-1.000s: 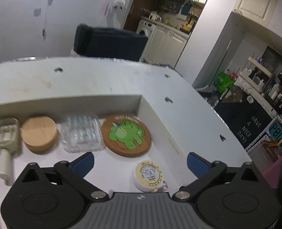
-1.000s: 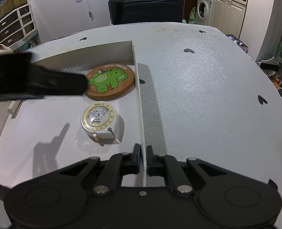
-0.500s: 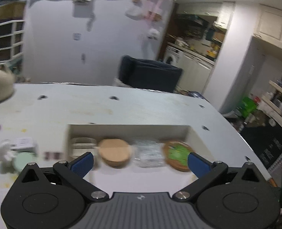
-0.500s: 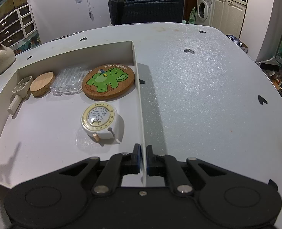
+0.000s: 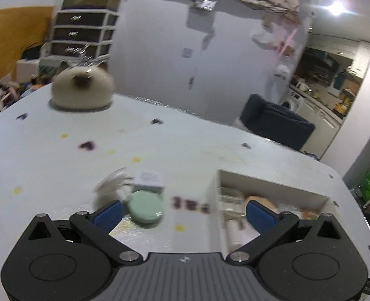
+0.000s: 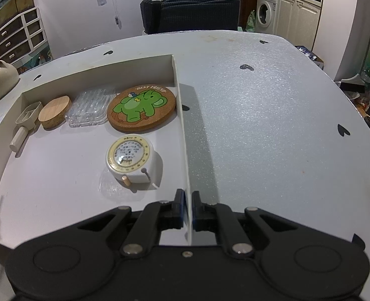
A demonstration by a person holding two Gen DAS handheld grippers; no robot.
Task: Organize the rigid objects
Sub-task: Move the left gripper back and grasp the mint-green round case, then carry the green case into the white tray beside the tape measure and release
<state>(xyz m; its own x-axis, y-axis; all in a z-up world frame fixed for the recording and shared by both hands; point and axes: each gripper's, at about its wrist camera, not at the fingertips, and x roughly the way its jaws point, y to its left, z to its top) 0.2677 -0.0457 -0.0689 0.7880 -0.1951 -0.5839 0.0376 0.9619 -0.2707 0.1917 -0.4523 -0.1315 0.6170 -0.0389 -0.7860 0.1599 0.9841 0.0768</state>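
On the white table (image 6: 272, 115), the right gripper (image 6: 188, 209) sits low and level, its jaws pinched together on the right wall of the tray (image 6: 182, 135), at the wall's near end. Inside the tray, a tape measure (image 6: 129, 159) lies at 10 o'clock from that grip, apart from the wall. Along the far wall runs a row: a cork coaster (image 6: 141, 108) with a green elephant touching the right wall, a clear case (image 6: 91, 109) just left of it, a wooden lid (image 6: 54, 111), then a beige scoop (image 6: 25, 123) at the left end. The left gripper (image 5: 185, 212) is held above the table left of the tray (image 5: 213, 188), tilted down, its blue pads (image 5: 109, 213) wide apart and holding nothing. Between them, near the left pad, lies a green disc (image 5: 146, 207); a white card (image 5: 148, 176) and a blurred white item (image 5: 111, 181) lie at 12 o'clock from it. A cream cat pot (image 5: 82, 90) stands far off at 11 o'clock.
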